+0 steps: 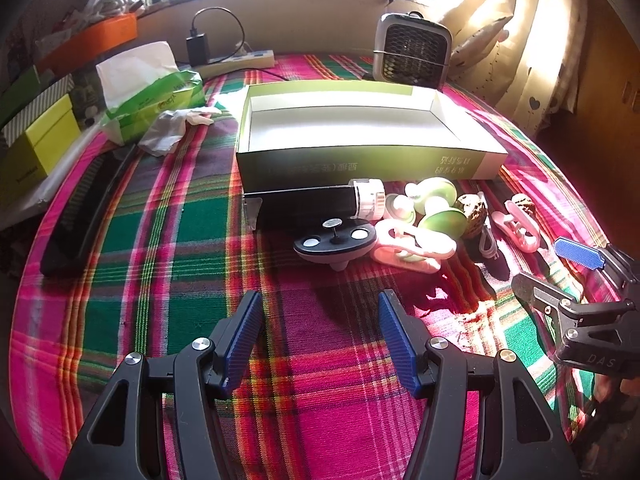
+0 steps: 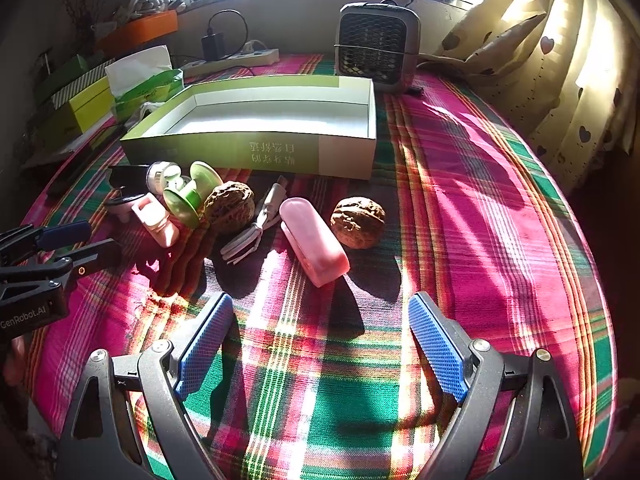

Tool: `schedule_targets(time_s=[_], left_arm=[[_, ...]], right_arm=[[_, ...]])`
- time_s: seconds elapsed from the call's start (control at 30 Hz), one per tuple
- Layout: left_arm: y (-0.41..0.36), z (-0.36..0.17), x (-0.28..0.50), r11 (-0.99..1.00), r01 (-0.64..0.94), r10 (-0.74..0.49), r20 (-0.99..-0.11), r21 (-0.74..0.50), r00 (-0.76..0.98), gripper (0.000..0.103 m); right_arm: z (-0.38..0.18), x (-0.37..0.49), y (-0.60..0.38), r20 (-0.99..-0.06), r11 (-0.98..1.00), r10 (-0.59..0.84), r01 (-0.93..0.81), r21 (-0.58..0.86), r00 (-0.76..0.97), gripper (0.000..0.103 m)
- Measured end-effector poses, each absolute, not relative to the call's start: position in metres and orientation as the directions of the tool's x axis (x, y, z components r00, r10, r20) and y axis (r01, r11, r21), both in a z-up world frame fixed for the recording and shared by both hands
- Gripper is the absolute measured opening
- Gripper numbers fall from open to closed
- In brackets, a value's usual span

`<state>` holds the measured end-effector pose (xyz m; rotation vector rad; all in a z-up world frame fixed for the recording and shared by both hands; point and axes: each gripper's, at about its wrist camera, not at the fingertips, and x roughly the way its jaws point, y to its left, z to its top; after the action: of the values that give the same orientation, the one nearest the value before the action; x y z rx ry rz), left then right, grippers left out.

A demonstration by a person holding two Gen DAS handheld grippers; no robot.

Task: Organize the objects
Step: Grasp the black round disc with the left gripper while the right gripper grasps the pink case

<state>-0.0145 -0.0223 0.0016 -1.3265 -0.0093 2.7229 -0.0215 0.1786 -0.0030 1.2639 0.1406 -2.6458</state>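
My right gripper (image 2: 320,344) hangs with fingers apart just short of the pink case (image 2: 314,240). My left gripper (image 1: 320,332), also spread and empty, reads "GenRobot.AI" on its side.

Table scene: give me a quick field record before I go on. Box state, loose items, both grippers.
box: open green box, nothing seen inside
loose items: all on the cloth in front of the box
walnuts: two, one right of the pink clip, one left of the white cable
other items: green spools, black disc, second pink clip
left gripper: open, holding nothing
right gripper: open, holding nothing, facing the pink clip
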Motion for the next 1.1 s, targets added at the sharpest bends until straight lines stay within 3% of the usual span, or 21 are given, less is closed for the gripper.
schedule_targets(time_s=[0.47,0.93,1.0,1.1], left_arm=[[-0.031,0.007,-0.036,-0.968,-0.218,0.232,-0.763,-0.123,-0.603,0.058],[-0.026,0.003,-0.053,-0.965,-0.246,0.224,-0.77,-0.09,-0.597,0.058],[-0.025,0.003,-0.054,-0.965,-0.25,0.223,-0.77,-0.085,-0.598,0.056],[-0.025,0.004,-0.055,-0.964,-0.252,0.227,-0.768,-0.089,-0.599,0.045]], right_arm=[[0.0,-0.042,0.174,-0.788,-0.961,-0.165,0.277,-0.008,-0.594,0.067],[0.002,-0.05,0.169,-0.786,-0.955,-0.182,0.297,-0.003,-0.592,0.048],[0.002,-0.05,0.169,-0.784,-0.956,-0.183,0.294,0.0,-0.593,0.044],[0.002,-0.05,0.17,-0.781,-0.958,-0.185,0.288,0.006,-0.597,0.038]])
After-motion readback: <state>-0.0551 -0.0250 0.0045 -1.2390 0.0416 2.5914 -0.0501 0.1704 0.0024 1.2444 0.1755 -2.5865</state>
